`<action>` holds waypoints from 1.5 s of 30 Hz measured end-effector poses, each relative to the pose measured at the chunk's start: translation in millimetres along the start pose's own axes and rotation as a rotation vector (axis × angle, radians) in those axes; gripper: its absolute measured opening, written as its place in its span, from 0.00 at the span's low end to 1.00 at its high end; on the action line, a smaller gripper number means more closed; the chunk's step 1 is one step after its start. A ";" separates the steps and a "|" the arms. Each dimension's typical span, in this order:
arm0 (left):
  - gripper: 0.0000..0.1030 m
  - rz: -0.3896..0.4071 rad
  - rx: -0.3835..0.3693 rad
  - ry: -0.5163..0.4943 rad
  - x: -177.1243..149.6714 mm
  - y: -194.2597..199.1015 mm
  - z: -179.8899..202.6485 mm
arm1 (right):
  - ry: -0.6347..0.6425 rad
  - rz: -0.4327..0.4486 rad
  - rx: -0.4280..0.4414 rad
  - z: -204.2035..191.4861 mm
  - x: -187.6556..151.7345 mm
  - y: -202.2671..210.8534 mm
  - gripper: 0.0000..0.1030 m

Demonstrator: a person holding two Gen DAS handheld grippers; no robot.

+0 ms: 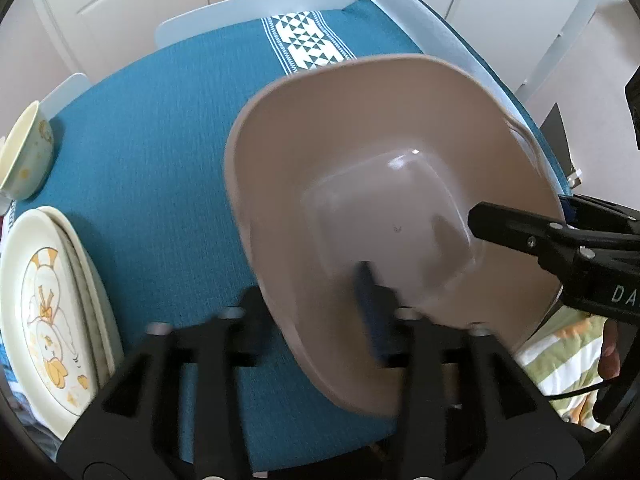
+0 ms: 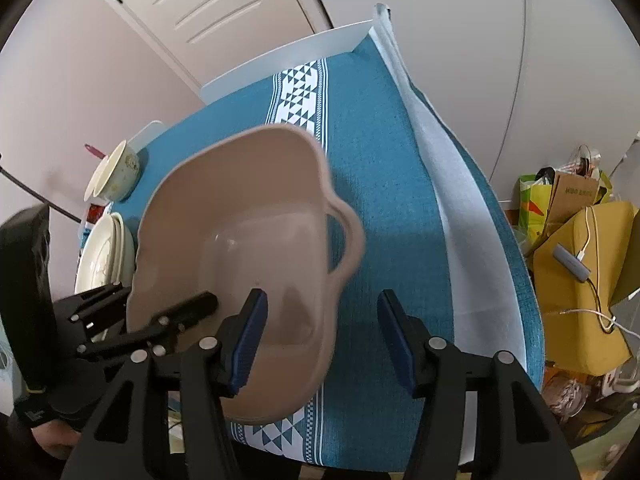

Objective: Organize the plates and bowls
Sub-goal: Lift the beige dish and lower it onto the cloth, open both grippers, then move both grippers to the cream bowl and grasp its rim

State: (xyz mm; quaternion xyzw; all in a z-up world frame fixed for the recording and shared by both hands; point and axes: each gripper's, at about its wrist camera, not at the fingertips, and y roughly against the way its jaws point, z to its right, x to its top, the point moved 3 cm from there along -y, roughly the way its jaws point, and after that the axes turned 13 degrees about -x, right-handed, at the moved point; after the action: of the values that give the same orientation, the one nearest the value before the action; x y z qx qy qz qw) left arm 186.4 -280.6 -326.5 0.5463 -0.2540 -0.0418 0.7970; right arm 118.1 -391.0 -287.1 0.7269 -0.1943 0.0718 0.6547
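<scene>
A beige plastic basin (image 1: 380, 168) with side handles hangs tilted above the blue tablecloth (image 1: 160, 152). My left gripper (image 1: 316, 316) is shut on the basin's near rim, one finger inside and one outside. The basin also shows in the right wrist view (image 2: 240, 216), with the left gripper (image 2: 168, 320) clamped on its left rim. My right gripper (image 2: 320, 336) is open beside the basin's right rim, its left finger inside the basin, holding nothing. A stack of cream plates (image 1: 48, 312) with a duck print lies at the table's left. A cream bowl (image 1: 28, 148) stands behind the plates.
A white chair back (image 1: 256, 8) stands behind the table. A white strip (image 2: 460, 240) runs along the table's right side. Yellow bags and cardboard (image 2: 576, 256) pile up on the floor to the right. A door (image 2: 208, 8) is at the back left.
</scene>
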 end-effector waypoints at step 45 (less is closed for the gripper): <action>1.00 0.493 0.253 0.309 -15.8 283.5 -178.2 | 0.354 0.346 0.133 -216.6 99.1 139.0 1.00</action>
State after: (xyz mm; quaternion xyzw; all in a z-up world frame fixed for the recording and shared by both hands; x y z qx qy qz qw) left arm 193.2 -10.5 -128.1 0.5629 -0.2581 0.2679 0.7381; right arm 188.9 -206.8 -94.5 0.7004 -0.1928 0.3214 0.6074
